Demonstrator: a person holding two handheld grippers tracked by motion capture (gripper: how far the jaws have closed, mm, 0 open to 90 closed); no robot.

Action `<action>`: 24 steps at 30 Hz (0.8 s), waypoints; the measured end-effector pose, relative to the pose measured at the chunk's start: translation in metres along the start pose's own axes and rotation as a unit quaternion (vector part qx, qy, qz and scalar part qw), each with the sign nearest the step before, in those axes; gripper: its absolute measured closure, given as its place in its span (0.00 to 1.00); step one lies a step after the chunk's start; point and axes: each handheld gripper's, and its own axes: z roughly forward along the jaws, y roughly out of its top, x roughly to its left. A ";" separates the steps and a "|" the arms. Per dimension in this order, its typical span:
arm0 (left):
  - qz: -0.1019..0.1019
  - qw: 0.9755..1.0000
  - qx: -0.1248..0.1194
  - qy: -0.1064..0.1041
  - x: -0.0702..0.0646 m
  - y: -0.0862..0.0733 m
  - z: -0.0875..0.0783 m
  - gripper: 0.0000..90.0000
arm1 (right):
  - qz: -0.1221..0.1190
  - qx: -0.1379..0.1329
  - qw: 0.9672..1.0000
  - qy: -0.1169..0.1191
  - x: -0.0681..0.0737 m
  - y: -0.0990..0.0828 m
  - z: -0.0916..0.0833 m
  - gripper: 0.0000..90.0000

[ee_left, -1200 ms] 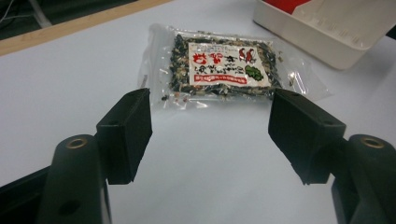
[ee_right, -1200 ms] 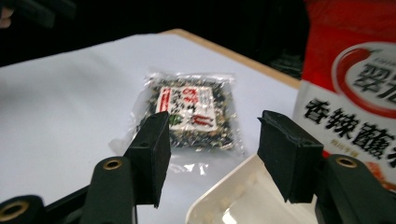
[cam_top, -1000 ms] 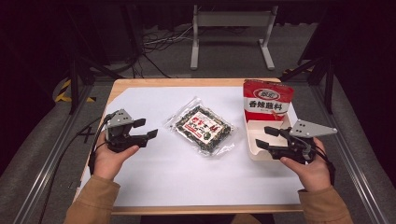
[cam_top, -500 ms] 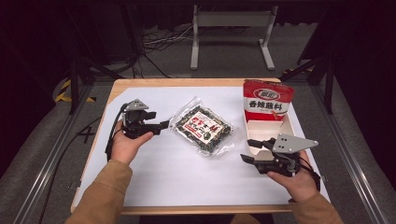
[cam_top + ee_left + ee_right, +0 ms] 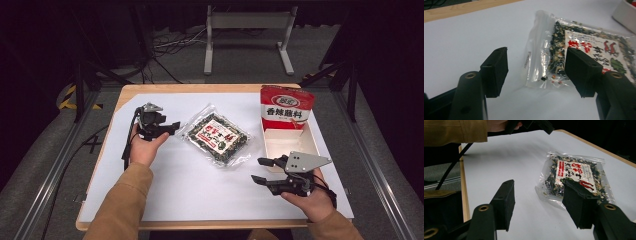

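Holding my left gripper point(image 5: 172, 127) close to the clear bag of spice mix point(image 5: 218, 139), I am keeping its jaws wide open. They have just been closing a little, but nothing is sitting between them yet. In the left gripper view, the near corner of the bag point(image 5: 574, 52) is lying flat on the white sheet point(image 5: 469, 42) just past my two black pads point(image 5: 495, 71), and I am not touching it.

The bag is resting in the middle of the table point(image 5: 200, 89), with its red and white label facing up.

I am holding my right gripper point(image 5: 260, 170) low over the sheet, near the bag's other side. Its jaws are standing wide open too, and they are holding nothing. Behind it, a red packet point(image 5: 286, 106) is standing up at the back of a white box point(image 5: 312, 145).
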 end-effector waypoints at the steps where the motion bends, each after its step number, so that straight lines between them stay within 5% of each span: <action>1: -0.008 1.000 0.004 -0.003 0.003 0.000 0.003 0.43 | -0.002 0.001 1.000 0.001 0.001 0.000 0.000 0.48; 8: -0.055 0.997 0.051 -0.004 0.022 -0.008 0.026 0.50 | -0.004 0.004 1.000 0.013 0.004 -0.004 0.002 0.49; 13: -0.091 0.994 0.051 -0.027 0.028 -0.011 0.037 0.51 | -0.002 0.005 1.000 0.017 0.001 -0.005 0.007 0.49; 24: -0.118 0.988 0.080 -0.051 0.035 -0.019 0.055 0.60 | -0.002 0.010 1.000 0.022 0.002 -0.007 0.011 0.46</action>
